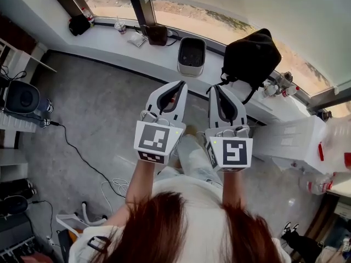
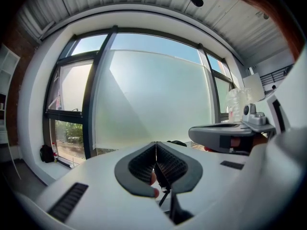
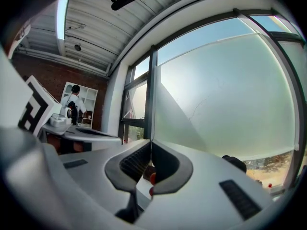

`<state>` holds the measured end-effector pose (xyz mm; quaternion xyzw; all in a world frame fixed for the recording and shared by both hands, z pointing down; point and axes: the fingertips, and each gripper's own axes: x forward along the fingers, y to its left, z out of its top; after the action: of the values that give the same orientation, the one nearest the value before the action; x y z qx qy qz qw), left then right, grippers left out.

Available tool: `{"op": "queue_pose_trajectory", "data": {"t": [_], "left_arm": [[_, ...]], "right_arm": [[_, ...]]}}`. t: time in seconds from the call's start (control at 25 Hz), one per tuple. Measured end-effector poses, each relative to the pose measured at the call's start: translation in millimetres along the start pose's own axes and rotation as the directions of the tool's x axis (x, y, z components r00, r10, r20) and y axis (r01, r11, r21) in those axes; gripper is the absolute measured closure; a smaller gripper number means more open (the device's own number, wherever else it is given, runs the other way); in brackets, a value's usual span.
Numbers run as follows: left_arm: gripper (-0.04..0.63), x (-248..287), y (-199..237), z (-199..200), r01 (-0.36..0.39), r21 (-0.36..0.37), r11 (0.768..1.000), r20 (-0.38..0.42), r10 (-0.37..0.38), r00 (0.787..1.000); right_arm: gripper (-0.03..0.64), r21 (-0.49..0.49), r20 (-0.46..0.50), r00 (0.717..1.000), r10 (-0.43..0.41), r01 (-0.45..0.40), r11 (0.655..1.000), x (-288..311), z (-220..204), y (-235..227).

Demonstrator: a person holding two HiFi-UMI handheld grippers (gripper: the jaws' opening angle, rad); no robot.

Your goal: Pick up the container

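A white bin-like container (image 1: pixel 191 56) with a dark inside stands on the window ledge (image 1: pixel 109 40), beyond both grippers. In the head view my left gripper (image 1: pixel 181 84) and right gripper (image 1: pixel 213 87) are held up side by side, tips pointing toward the window. Both are shut with nothing between the jaws. The left gripper view has my left gripper (image 2: pixel 156 145) with its dark pads pressed together against the frosted window. In the right gripper view my right gripper (image 3: pixel 150 143) is likewise shut and empty. Neither touches the container.
A black backpack (image 1: pixel 251 56) sits on the ledge right of the container, with bottles (image 1: pixel 277 86) beside it. A clear plastic box (image 1: pixel 299 141) is at the right. A cable (image 1: pixel 77 152) crosses the grey floor. A person (image 3: pixel 74 102) stands by far shelves.
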<state>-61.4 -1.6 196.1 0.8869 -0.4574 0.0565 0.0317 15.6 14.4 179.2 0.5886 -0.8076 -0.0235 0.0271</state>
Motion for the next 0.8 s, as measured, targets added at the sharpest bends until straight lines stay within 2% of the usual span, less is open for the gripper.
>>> {"op": "queue_pose_trajectory", "data": {"t": [0.12, 0.36, 0.8], "left_arm": [[0.578, 22, 16, -12, -0.009, -0.027, 1.0, -0.02, 0.009, 1.0], [0.578, 69, 39, -34, -0.023, -0.037, 0.999, -0.047, 0.021, 0.999], [0.578, 145, 79, -67, -0.105, -0.079, 0.991, -0.028, 0.103, 0.994]], "right_arm": [[0.592, -0.013, -0.025, 1.0, 0.011, -0.011, 1.0, 25, -14, -10], [0.592, -0.045, -0.076, 0.997, 0.031, -0.035, 0.998, 72, -44, -31], [0.592, -0.008, -0.142, 0.988, 0.058, -0.06, 0.998, 144, -106, -75]]}}
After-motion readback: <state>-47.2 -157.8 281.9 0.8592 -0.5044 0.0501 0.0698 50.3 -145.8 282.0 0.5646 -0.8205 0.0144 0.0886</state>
